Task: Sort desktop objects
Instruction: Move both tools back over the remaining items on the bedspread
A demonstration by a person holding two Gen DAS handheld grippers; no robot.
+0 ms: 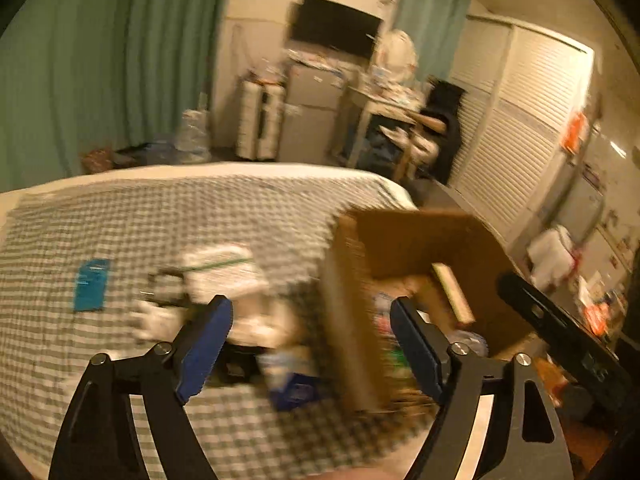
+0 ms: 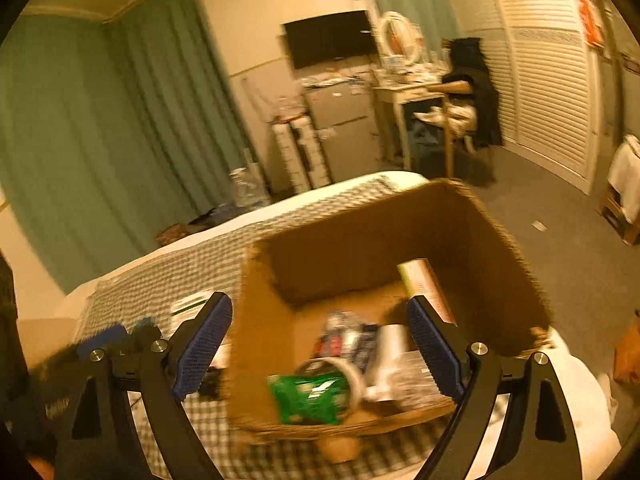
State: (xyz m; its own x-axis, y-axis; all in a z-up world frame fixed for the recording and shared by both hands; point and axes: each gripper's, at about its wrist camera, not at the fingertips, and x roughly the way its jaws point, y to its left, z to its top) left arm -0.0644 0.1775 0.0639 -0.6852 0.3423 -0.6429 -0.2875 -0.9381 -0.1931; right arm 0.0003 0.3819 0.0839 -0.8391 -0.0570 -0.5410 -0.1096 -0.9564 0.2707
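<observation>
Both your hand-held grippers, left (image 1: 310,338) and right (image 2: 320,336), hang wide open and empty. The cardboard box (image 2: 472,216) sits just ahead of the right one collecting sorted items; unsorted clutter (image 1: 224,276) waits on the bed (image 1: 120,208) ahead of the left.

Warm yellowish light fills a small bedroom. Green curtains (image 2: 100,120) cover the left wall. A dark television (image 2: 330,38) hangs on the cream far wall above a grey cabinet (image 2: 344,124). White louvred closet doors (image 2: 548,92) line the right side, beside a cluttered desk (image 2: 412,92). Grey carpet (image 2: 560,240) covers the floor.
</observation>
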